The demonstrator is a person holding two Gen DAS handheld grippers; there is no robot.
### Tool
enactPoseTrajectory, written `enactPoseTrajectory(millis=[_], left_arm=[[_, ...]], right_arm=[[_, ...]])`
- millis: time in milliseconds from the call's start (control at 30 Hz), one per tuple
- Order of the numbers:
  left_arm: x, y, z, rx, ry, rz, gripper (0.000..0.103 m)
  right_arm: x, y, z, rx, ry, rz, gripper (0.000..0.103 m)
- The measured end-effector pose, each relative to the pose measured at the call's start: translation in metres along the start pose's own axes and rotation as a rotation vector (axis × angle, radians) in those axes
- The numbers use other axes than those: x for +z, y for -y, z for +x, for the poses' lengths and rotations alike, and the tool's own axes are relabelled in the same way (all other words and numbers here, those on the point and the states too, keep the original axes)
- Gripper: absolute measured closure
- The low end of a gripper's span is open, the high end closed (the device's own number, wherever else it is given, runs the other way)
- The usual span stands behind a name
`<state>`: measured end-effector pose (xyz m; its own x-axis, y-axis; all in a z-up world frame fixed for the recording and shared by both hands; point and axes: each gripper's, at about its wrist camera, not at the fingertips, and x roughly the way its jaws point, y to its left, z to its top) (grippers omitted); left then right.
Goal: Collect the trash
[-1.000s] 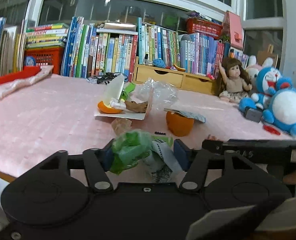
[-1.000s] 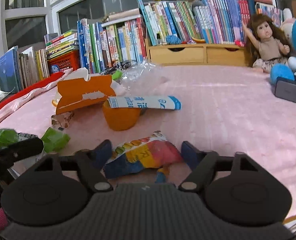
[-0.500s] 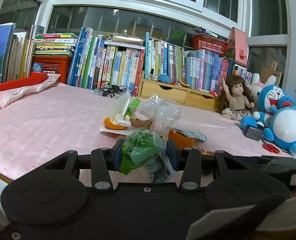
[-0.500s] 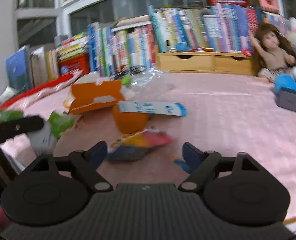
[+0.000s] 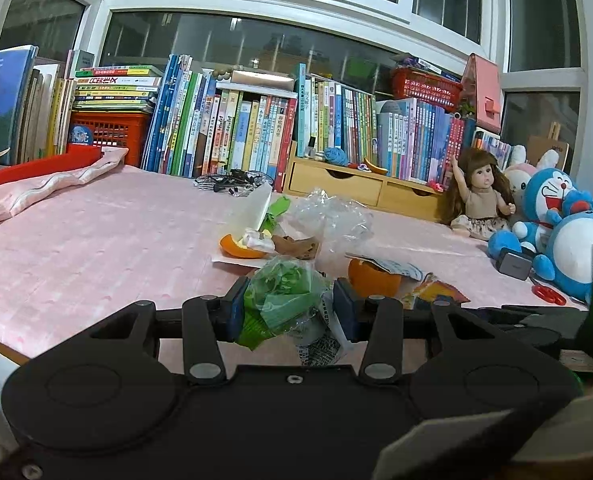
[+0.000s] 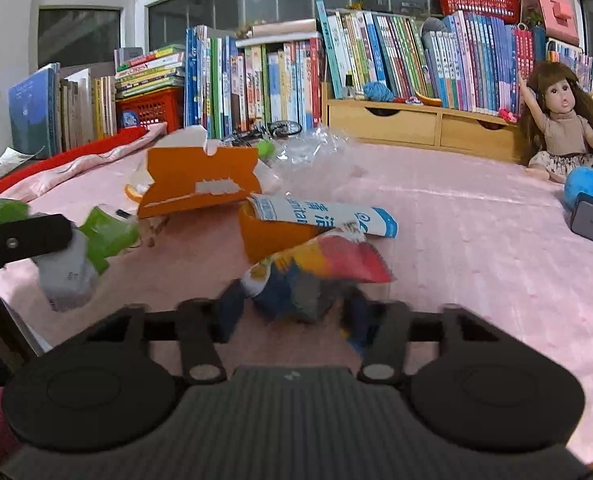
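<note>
**Ana:** Two grippers, each with trash between its fingers. The left gripper (image 5: 292, 312) has its blue pads pressed against a crumpled green bag (image 5: 282, 296), with a scrap of white printed wrapper (image 5: 316, 344) hanging below it. It holds them just above the near edge of the pink tabletop (image 5: 96, 248).

**Ben:** And the right gripper (image 6: 292, 316)?

**Ana:** Its jaws are closing around a crinkled snack packet (image 6: 320, 268) in red, yellow and blue. The fingers are blurred, so I cannot tell whether the pads already press on it.

**Ben:** What lies just beyond that packet?

**Ana:** An orange cup (image 6: 272, 236), with a white-and-blue printed wrapper (image 6: 324, 216) lying across its top. To the left stands a torn orange carton (image 6: 200, 180), and behind it some crumpled clear plastic (image 6: 316, 152).

**Ben:** Anything else in the pile?

**Ana:** From the left wrist view, a piece of orange peel (image 5: 240, 250) on a white sheet, beside brown scraps.

**Ben:** And farther out?

**Ana:** A row of books (image 5: 236, 132) along the window, a wooden drawer unit (image 5: 356, 184), a doll (image 5: 480, 196) and blue plush toys (image 5: 568, 232) on the right.
</note>
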<state>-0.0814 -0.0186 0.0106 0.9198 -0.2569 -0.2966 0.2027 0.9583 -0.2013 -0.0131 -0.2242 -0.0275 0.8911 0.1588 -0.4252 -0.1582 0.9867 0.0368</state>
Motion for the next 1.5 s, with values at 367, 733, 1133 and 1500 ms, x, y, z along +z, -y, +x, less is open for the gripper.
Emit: enactPoseTrajectory(millis=[367, 733, 1133, 1500], left_arm=[[-0.002, -0.004, -0.022, -0.040, -0.003, 0.012, 0.061], [-0.011, -0.011, -0.062, -0.064, -0.052, 0.004, 0.060], [-0.050, -0.007, -0.082, -0.092, -0.251, 0.089, 0.060], [-0.091, -0.015, -0.047, -0.051, -0.493, 0.072, 0.060]], right_arm=[[-0.002, -0.004, -0.037, 0.060, 0.040, 0.027, 0.080], [-0.023, -0.021, -0.088, 0.178, -0.005, 0.015, 0.081], [-0.071, -0.034, -0.094, 0.218, -0.208, 0.004, 0.080], [-0.111, -0.035, -0.068, 0.223, -0.400, 0.050, 0.075]])
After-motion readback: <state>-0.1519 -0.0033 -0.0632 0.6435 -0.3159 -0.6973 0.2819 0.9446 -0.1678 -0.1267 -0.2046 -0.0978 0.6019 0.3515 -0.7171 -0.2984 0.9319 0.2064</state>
